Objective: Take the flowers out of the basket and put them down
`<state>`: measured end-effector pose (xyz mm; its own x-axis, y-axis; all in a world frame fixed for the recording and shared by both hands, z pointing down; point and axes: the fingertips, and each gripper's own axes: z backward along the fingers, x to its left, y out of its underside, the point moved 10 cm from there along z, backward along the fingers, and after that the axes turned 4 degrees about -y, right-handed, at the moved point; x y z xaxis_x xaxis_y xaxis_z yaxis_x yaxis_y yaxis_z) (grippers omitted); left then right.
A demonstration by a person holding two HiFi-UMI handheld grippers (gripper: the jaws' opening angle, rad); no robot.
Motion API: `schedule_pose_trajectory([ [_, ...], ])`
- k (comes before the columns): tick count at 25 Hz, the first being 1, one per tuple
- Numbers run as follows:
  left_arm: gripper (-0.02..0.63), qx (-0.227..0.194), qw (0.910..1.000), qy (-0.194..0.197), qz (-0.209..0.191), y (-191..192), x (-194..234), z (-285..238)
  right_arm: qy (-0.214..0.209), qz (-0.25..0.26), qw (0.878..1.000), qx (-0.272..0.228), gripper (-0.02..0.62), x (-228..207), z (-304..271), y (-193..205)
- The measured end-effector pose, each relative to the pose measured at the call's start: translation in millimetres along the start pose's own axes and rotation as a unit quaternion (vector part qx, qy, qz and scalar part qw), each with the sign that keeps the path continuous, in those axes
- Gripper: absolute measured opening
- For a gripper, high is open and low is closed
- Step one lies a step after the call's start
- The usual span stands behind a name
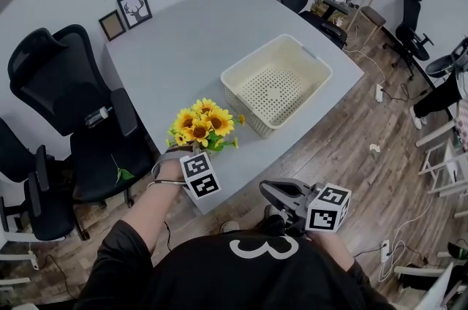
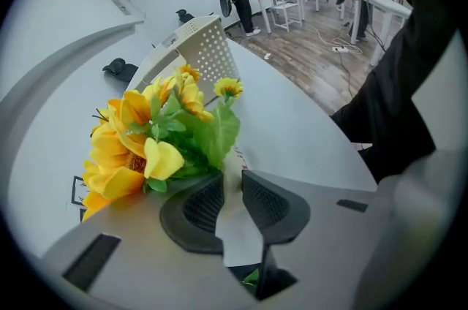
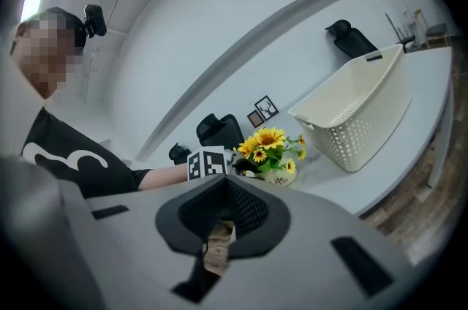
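Now we see the flowers [image 1: 201, 124], a bunch of yellow sunflowers with green leaves, standing upright on the grey table [image 1: 183, 45], near its front edge and outside the basket [image 1: 240, 105]. The right gripper view shows that they sit in a small white pot [image 3: 281, 175]. The cream basket stands on the same table, near the flowers but apart from them, and we see its whole perforated bottom.

Our left gripper [image 1: 184, 152] points steeply down at the base of the bunch from the near side. In its own view the two jaws stand a little apart, and through the narrow gap we see the pale table. The pads press on nothing, and the flowers are just beyond the tips, more toward the left one. Whether the tips touch the pot we cannot tell.

Our right gripper [image 1: 269, 189] is well apart from the flowers, held almost level off the table's near edge, above the wooden floor [image 1: 365, 140]. Its jaws are together at the tips and hold nothing.
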<state>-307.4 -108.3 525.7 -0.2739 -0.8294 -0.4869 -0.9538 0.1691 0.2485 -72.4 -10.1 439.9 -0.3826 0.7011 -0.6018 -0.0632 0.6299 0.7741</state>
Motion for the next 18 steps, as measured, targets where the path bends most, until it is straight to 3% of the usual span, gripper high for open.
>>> schedule_pose_trajectory([
  [8,0.094,-0.023,0.9990,-0.037,-0.010,1,-8,1,0.008,-0.005,1.000,-0.003,0.008,4,4,8],
  [18,0.122,-0.097,0.9903,-0.090,0.043,1,-11,13,0.007,-0.004,1.000,0.016,0.008,8,4,10],
])
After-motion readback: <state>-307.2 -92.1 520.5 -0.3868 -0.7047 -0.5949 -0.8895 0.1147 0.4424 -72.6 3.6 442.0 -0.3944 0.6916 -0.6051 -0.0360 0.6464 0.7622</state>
